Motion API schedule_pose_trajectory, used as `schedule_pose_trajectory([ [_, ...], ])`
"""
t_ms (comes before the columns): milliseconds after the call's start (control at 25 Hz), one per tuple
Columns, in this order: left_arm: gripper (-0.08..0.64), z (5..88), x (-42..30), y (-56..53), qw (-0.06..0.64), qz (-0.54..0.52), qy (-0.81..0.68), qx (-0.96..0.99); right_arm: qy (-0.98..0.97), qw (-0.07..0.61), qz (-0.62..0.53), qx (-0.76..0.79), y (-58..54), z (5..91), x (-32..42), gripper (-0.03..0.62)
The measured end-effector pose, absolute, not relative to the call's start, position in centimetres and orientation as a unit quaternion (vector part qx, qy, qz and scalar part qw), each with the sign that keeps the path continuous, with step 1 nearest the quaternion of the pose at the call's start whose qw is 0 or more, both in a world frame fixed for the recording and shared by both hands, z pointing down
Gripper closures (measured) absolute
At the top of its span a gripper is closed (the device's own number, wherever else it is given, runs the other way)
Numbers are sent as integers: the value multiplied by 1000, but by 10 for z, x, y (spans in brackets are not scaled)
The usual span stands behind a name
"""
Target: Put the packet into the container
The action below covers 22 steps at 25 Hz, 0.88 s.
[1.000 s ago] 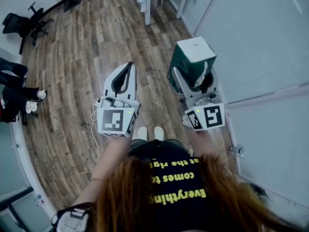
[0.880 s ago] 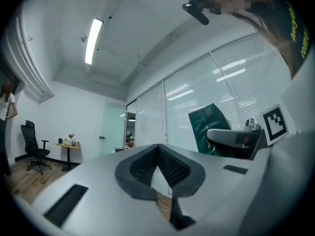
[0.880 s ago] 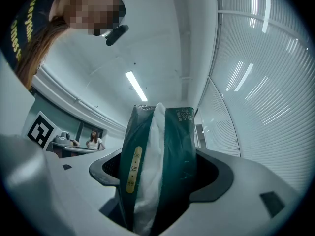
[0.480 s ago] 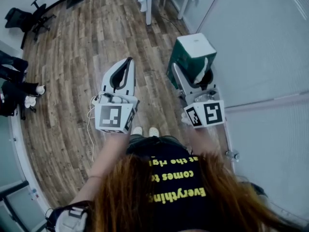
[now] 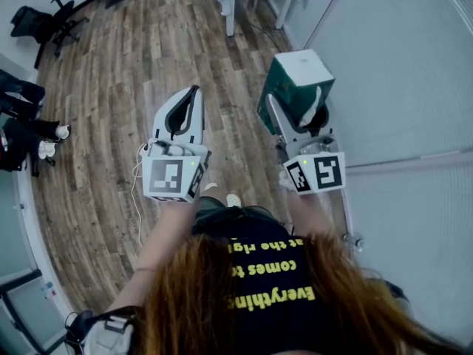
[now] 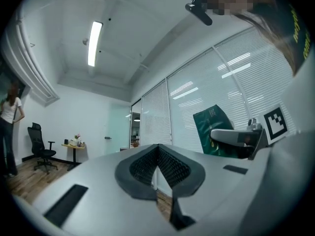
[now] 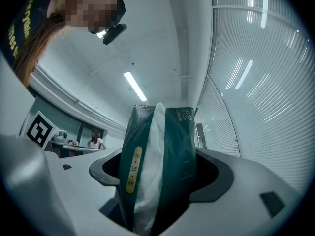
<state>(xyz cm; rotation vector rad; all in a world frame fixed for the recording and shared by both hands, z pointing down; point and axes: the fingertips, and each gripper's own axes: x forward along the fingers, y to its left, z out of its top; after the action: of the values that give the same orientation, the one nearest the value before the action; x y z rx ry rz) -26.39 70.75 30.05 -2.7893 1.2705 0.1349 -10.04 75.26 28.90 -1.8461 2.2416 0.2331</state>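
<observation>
Item 1, left gripper: held out at the person's front, over the wooden floor. Jaws are together at the tips with nothing between them, as the left gripper view confirms. Its marker cube sits at the near end, and a white cable hangs from it.

Item 2, right gripper: held level with the left one and well apart from it, close to the slatted white partition. Its jaws are clamped on the packet. Its marker cube faces up.

Item 3, packet: dark green with a white panel and soft-sided. It is pinched between the right gripper's pads, with most of its bulk standing out beyond the jaw tips. The right gripper view shows the packet edge-on, with a yellow label strip down one green face and white wrap bulging at the middle.

Item 4, surroundings: a black office chair at the far side of the floor, white table legs ahead, and a second person's legs at the left margin. A ceiling strip light is lit.
</observation>
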Motion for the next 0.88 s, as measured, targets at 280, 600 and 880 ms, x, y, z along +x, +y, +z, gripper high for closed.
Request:
schedule_pose_trajectory([
  [280,558,304,-263,700,32,42,414,-909,760,115,76,-636,748,294,-97,213],
  [600,558,307,-255,675,32,51,401,-914,751,108,82,-647,731,295,-94,213],
  [880,558,305,-250,622,24,52,388,-920,747,101,81,-652,679,292,-96,213],
])
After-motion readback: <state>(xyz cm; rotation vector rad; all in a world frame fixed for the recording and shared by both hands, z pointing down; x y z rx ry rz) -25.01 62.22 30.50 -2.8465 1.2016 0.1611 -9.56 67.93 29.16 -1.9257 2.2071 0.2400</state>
